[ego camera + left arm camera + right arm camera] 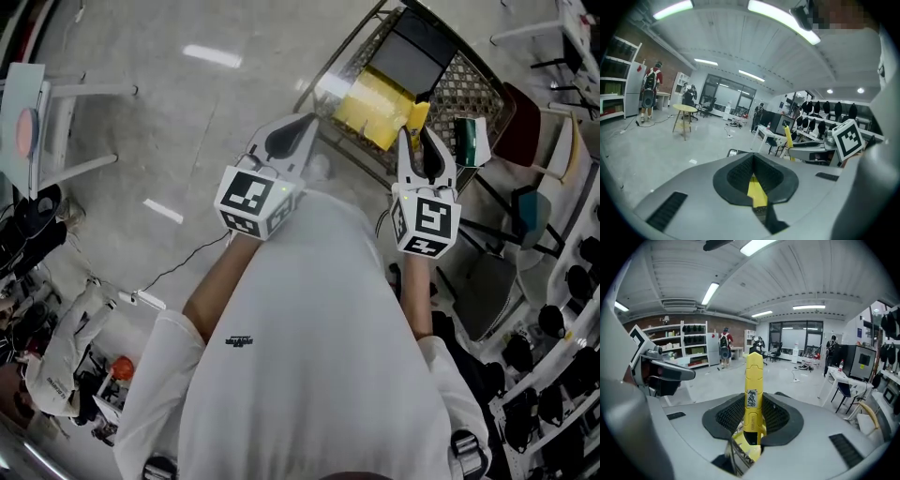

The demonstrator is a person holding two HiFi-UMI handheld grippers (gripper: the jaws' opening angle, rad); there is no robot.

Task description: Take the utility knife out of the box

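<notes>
Right gripper view: utility knife (754, 376) out, held low

Closest in, the yellow utility knife stands upright in my right gripper (753, 411), pads pinching its lower end. I judge it light, stiff, smooth plastic, liable to pivot; a mid-body hold would be surer. My left gripper (752, 177) is pressed together, holding nothing I can see. Only the head view shows the yellow box (375, 105) farther below in a wire basket (469, 84), the knife above it and apart.
</notes>
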